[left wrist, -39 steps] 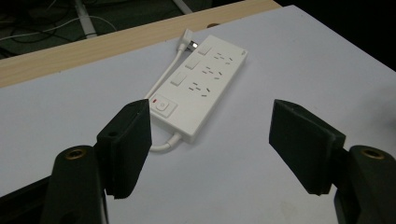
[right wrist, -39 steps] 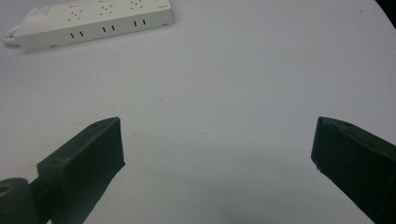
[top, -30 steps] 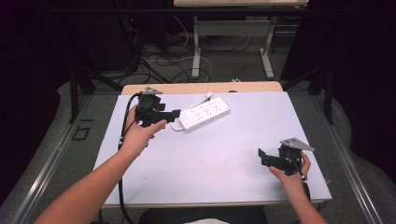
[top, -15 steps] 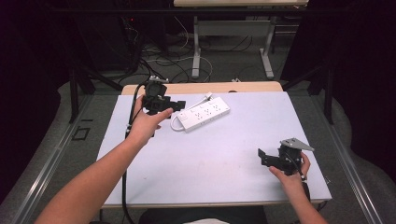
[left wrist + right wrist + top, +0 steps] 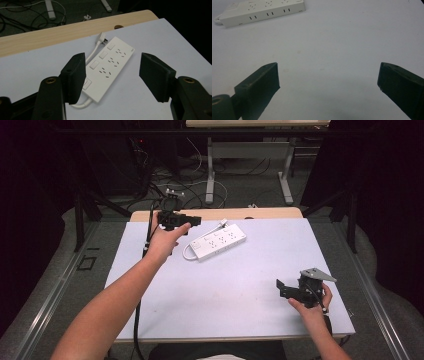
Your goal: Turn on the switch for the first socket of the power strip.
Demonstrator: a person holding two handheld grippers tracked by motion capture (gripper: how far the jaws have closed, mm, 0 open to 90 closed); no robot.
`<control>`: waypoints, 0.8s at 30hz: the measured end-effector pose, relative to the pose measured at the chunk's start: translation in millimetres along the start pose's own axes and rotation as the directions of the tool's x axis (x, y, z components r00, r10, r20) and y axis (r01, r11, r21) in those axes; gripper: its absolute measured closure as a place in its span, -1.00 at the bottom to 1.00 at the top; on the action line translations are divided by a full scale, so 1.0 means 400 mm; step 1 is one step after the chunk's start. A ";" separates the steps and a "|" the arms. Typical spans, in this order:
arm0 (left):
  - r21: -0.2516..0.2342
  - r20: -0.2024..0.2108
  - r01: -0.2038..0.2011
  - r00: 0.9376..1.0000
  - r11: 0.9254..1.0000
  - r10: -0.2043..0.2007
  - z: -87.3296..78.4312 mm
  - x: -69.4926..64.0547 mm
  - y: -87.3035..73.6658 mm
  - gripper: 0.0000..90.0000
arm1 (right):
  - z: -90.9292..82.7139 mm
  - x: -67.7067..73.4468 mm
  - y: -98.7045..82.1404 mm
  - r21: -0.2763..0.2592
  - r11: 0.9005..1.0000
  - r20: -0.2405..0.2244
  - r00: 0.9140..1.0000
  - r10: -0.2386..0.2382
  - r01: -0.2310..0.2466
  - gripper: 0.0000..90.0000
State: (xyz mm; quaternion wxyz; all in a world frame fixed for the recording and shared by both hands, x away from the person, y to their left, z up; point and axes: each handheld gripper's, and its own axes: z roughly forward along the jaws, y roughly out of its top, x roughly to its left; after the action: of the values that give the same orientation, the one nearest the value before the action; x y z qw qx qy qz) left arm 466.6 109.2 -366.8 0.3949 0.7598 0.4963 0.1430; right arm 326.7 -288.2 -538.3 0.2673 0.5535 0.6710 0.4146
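Overhead, the high view has the power strip (image 5: 215, 242) lying flat at a slant toward the far side of the white table (image 5: 240, 310), its short cord curling off its near-left end. The left gripper (image 5: 192, 220) hovers just left of it, near the far-left corner; the right gripper (image 5: 281, 287) waits well apart at the near-right, jaws spread.

Next, the left gripper view looks down on the power strip (image 5: 108, 64) between its own two jaws, which have just been closing a little yet stand apart, nothing between the pads.

Lastly, the right gripper view shows wide-open jaws over bare table (image 5: 332, 50), the power strip (image 5: 262, 11) far off.

As I judge it, the work is barely begun: an approach is under way, no grasp made, and the strip lies untouched.
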 end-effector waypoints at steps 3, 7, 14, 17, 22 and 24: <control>0.005 -0.020 0.009 1.000 1.000 -0.009 0.013 0.003 0.013 -0.12 | 0.002 -0.001 -0.001 -0.013 1.000 -0.001 1.000 0.004 -0.005 -0.93; 0.001 -0.034 0.019 0.999 1.000 -0.019 0.022 0.003 0.025 -0.10 | 0.000 -0.002 -0.001 -0.010 1.000 -0.007 1.000 0.002 -0.002 -0.93; 0.003 -0.052 0.063 0.997 0.998 -0.062 0.050 0.011 0.053 -0.06 | 0.001 -0.005 0.001 -0.010 1.000 -0.004 1.000 0.006 -0.006 -0.89; 0.007 -0.055 0.073 0.996 0.997 -0.073 0.063 0.016 0.060 -0.06 | 0.003 -0.005 0.001 -0.005 1.000 0.005 1.000 0.007 -0.007 -0.85; 0.020 -0.065 0.093 0.994 0.995 -0.092 0.094 0.024 0.069 -0.02 | 0.005 -0.005 -0.002 -0.003 1.000 0.010 1.000 -0.006 0.006 -0.84; 0.014 -0.064 0.099 0.993 0.995 -0.098 0.100 0.024 0.069 -0.01 | 0.004 -0.005 -0.002 0.007 1.000 0.012 1.000 -0.008 0.008 -0.83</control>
State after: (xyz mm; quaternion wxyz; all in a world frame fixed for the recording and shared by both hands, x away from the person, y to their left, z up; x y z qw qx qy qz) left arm 513.2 93.9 -373.7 0.3790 0.7328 0.5468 0.1429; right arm 328.0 -289.6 -540.1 0.2710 0.5541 0.6730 0.4080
